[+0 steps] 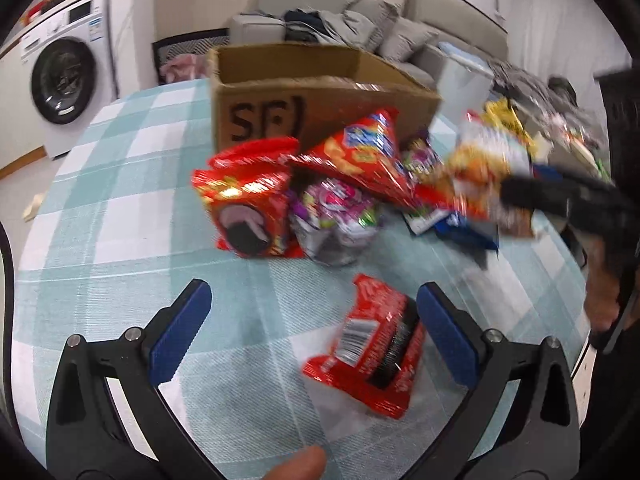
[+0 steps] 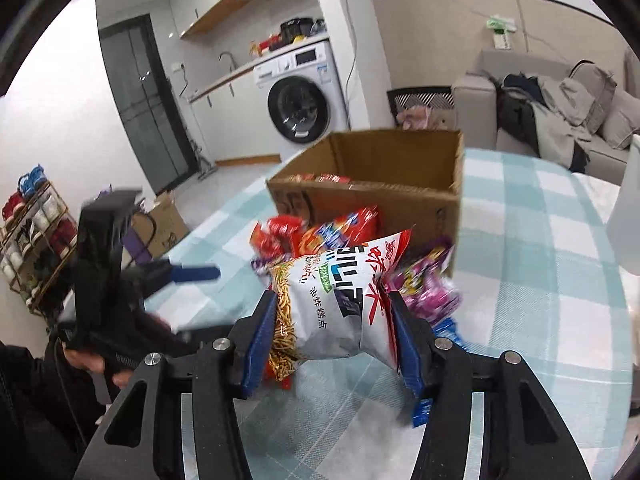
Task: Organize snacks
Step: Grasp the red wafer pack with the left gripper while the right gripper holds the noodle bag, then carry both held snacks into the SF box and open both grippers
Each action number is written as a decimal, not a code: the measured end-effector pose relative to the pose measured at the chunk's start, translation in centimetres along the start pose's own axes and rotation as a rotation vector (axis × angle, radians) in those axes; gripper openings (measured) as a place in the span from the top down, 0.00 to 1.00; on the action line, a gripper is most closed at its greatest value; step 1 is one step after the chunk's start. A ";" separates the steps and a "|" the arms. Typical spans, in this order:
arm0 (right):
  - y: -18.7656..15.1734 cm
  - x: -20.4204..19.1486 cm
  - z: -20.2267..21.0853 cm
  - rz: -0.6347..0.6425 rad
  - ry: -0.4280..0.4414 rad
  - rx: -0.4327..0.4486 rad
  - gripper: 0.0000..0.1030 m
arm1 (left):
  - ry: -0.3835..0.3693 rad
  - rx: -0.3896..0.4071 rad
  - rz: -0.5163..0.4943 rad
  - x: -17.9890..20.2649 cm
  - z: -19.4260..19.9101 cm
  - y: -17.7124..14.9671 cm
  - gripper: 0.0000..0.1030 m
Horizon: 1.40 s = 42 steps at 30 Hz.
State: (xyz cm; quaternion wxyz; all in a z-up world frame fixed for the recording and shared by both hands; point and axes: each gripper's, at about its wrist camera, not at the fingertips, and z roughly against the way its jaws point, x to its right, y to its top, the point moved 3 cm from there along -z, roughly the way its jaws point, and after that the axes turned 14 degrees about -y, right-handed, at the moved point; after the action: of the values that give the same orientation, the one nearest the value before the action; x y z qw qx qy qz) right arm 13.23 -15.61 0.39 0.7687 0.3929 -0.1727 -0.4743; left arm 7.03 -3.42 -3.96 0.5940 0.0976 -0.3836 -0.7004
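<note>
A: Left wrist view. Left gripper (image 1: pixel 314 330) at lower centre, jaws spread wide, nothing between the pads. A small red packet (image 1: pixel 370 346) lies flat on the checked tablecloth (image 1: pixel 120 208), just inside the right-hand finger.

B: Farther up?

A: Heap of snack bags (image 1: pixel 320 196) mid-frame, mostly red and purple, against the front of a cardboard box (image 1: pixel 280 108) marked "SF". Box open on top. Washing machine (image 1: pixel 64 80) upper left, sofa (image 1: pixel 360 20) along the top. Blurred at right edge: the right gripper (image 1: pixel 520 196) carrying a white-and-orange bag (image 1: pixel 480 164).

B: Right wrist view?

A: Right gripper (image 2: pixel 332 320) at lower centre, jaws clamped on that white-and-orange bag (image 2: pixel 336 300), squeezing its middle; bag is lifted off the cloth. Heap behind it, box (image 2: pixel 380 184) beyond, upper centre, red packets visible inside. Left gripper (image 2: pixel 192 274) at left of frame.
</note>
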 end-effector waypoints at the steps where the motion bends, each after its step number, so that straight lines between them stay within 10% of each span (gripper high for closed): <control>1: 0.1 0.2 0.1 -0.010 -0.005 0.005 0.47 | -0.004 -0.012 -0.012 0.3 -0.3 -0.2 0.01; 8: 0.5 1.7 0.4 -0.055 -0.027 0.006 0.47 | -0.010 -0.092 -0.129 2.6 -1.7 -1.5 0.07; 17: 0.2 1.4 0.1 -0.055 -0.024 -0.003 0.47 | -0.067 -0.166 -0.211 3.8 -2.9 -2.9 0.56; 42: 1.3 1.7 1.4 -0.092 -0.050 0.071 0.47 | -0.047 0.106 -0.109 2.2 4.4 2.7 0.56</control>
State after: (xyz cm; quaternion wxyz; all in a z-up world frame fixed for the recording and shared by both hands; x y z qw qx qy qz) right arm 13.94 -17.40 2.09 0.7271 0.4156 -0.1902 -0.5123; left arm 5.80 -3.59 1.54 0.5396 0.1331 -0.4282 -0.7125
